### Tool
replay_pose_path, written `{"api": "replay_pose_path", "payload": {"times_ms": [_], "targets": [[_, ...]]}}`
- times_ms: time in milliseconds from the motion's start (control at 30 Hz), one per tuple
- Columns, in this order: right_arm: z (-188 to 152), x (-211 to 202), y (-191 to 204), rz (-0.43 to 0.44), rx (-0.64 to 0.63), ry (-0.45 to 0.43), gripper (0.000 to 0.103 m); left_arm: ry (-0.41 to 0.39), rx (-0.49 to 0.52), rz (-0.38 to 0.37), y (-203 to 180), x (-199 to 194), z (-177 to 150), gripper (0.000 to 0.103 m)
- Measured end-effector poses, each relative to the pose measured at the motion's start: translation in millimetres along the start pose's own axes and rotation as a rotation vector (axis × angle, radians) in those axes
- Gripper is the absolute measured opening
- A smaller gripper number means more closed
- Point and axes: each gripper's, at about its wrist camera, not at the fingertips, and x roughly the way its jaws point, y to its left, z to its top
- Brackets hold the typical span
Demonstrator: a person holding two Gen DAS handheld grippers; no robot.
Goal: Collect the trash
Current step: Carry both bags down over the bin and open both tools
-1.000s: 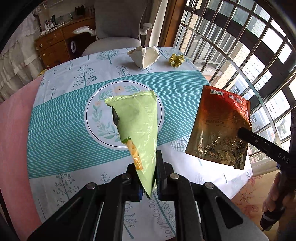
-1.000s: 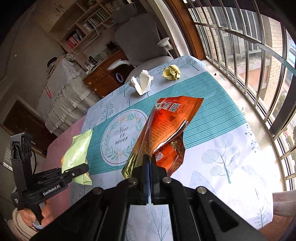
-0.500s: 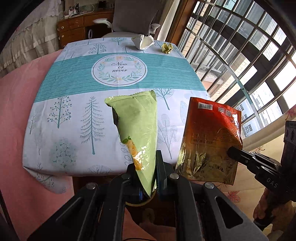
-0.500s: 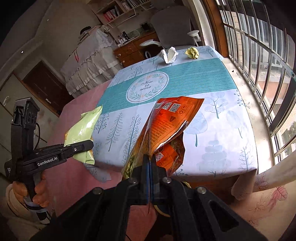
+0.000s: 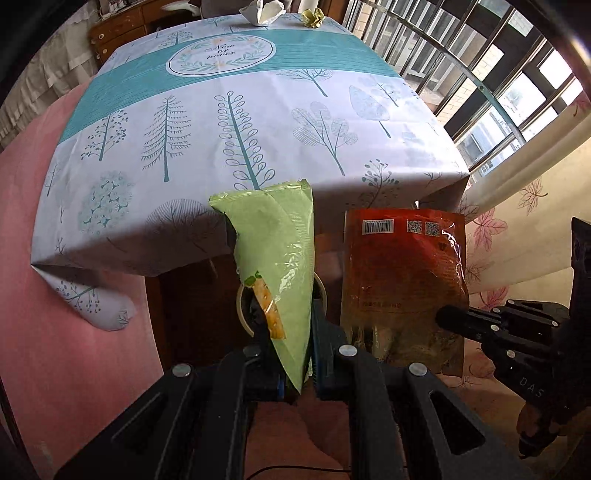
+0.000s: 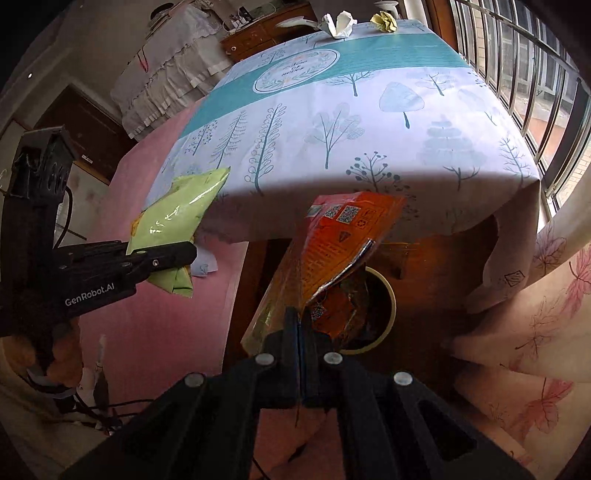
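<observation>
So we hold the green bag (image 5: 280,254) clamped in our left gripper (image 5: 295,373) and the orange pouch (image 6: 340,251) in our right gripper (image 6: 299,332) above the bin (image 6: 384,291), neither dropped yet, while the white wad (image 6: 338,24) and yellow wad (image 6: 386,20) wait on the table (image 6: 369,129)

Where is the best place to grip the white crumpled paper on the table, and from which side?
Probably from above, on one upstanding peak of the white paper. It stands tall and loosely crumpled near the far edge of the table, clear of the yellow wad beside it.

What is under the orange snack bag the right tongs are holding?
Below the orange snack bag, held shut in the right tongs, a round bin with a pale rim sits on the floor beside the table. The bag covers most of its opening, so its contents cannot be seen.
</observation>
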Motion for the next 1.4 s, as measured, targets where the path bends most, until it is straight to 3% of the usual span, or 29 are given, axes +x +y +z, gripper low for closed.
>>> {"api": "replay_pose_path", "payload": {"times_ms": [200,500,900,1000,1067,1133,1233,1400], "targets": [[-25.7,63.1,-4.4,-0.055,0.064,0.079,0.000,0.074,0.040,-0.027,7.7,55.8,-26.2,0.008],[-48.2,192.1,-56.6,-0.130,0.244,0.141,0.000,0.160,0.051,-0.040,24.7,186.2,-44.8,0.008],[-57.6,328.4,-133.8,-0.147,0.284,0.190,0.003,0.188,0.094,-0.014,30.7,347.7,-49.4,0.012],[-61.7,346.0,-150.1,-0.120,0.335,0.197,0.004,0.171,0.109,0.014,36.9,368.7,-50.0,0.035],[-65.1,355.2,-158.3,-0.130,0.351,0.203,0.016,0.158,0.109,0.030,40.2,378.5,-49.5,0.066],[-69.9,356.6,-161.5,-0.136,0.362,0.196,0.043,0.143,0.096,0.048,42.8,383.3,-49.6,0.070],[-76.4,358.9,-169.6,-0.121,0.387,0.184,0.053,0.158,0.065,0.052,49.6,382.7,-47.3,0.079],[-81.8,347.5,-170.5,-0.147,0.410,0.160,0.059,0.144,0.051,0.063,50.2,376.9,-45.4,0.092]]}}
